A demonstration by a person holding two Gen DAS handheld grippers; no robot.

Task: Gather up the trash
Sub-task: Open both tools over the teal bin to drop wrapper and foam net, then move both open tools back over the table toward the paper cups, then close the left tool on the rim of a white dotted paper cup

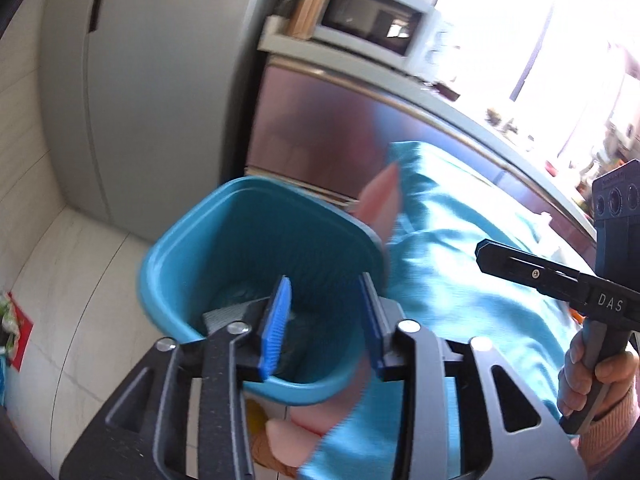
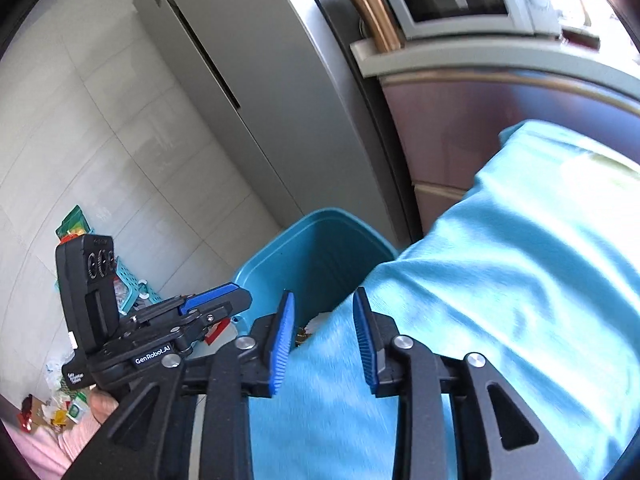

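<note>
Both the left gripper (image 1: 326, 326) and right gripper (image 2: 322, 344) hang released and empty above the blue wastebasket (image 1: 224, 224), positioned for dropping; wrappers (image 2: 60, 408) litter the floor left of it.

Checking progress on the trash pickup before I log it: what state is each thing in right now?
Left gripper: open, nothing between its pads.
Right gripper: open, over the cloth, holding nothing.
Blue bin: upright, no lid, some trash at the bottom.
Blue cloth: spread out, edge draped over the bin's rim.
Floor litter: still scattered, not collected.
</note>
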